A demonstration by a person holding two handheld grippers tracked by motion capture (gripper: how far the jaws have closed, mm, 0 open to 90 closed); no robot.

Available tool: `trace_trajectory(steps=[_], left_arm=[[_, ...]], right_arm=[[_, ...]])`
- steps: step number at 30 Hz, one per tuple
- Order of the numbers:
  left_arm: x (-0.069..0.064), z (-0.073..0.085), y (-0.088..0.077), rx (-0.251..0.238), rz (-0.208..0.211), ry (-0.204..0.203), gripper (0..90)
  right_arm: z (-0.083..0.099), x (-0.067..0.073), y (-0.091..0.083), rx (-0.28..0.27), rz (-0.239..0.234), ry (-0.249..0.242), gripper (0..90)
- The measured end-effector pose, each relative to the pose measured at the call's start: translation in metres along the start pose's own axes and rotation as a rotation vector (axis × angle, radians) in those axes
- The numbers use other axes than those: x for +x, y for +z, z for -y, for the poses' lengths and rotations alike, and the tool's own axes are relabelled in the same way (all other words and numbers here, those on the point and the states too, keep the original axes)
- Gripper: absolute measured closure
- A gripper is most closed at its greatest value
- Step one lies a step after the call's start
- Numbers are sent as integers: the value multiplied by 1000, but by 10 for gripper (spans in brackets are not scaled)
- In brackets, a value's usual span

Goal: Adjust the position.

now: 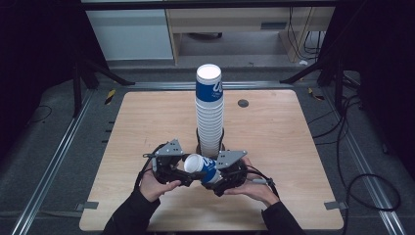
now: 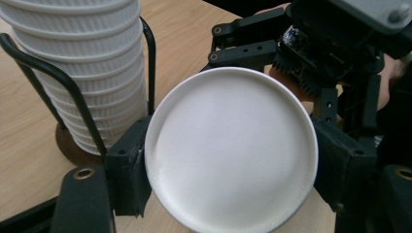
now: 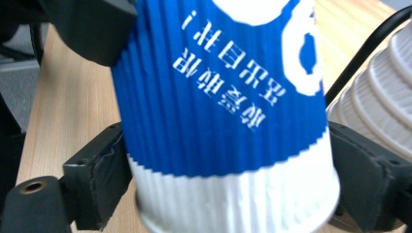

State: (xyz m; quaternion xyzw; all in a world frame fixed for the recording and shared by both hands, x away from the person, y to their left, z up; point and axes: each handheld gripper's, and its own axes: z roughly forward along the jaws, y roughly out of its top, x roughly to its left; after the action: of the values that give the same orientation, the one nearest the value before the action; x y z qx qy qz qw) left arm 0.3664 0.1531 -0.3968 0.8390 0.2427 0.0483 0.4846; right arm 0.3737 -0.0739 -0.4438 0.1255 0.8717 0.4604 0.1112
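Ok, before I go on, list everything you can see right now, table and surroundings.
table: one, light wood, centre
cup stack: one, white ribbed, blue cup on top, mid-table
holder: one, black wire, brown round base, around the stack's foot
single cup: one, blue and white, level between both grippers
round insert: one, dark, tabletop right of the stack
cables: several, black, floor at right
left gripper: one, black, fingers pressed on the single cup's white end
right gripper: one, black, fingers either side of that cup's wall
left hand: one, dark sleeve, near edge
right hand: one, dark sleeve, near edge
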Motion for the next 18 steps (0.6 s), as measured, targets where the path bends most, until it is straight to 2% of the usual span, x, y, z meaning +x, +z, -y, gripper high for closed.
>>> trace_trajectory(steps=[1, 8, 13, 18], left_arm=[[2, 0, -3, -14, -10, -5, 262], [8, 2, -17, -66, -41, -16, 262], [12, 5, -23, -94, -53, -25, 262], [19, 10, -30, -149, -62, -38, 262]], right_arm=[[0, -1, -2, -10, 0, 16, 86], [0, -5, -14, -63, 8, 47, 80], [1, -10, -24, -94, 20, 78, 80], [5, -17, -38, -147, 33, 120, 80]])
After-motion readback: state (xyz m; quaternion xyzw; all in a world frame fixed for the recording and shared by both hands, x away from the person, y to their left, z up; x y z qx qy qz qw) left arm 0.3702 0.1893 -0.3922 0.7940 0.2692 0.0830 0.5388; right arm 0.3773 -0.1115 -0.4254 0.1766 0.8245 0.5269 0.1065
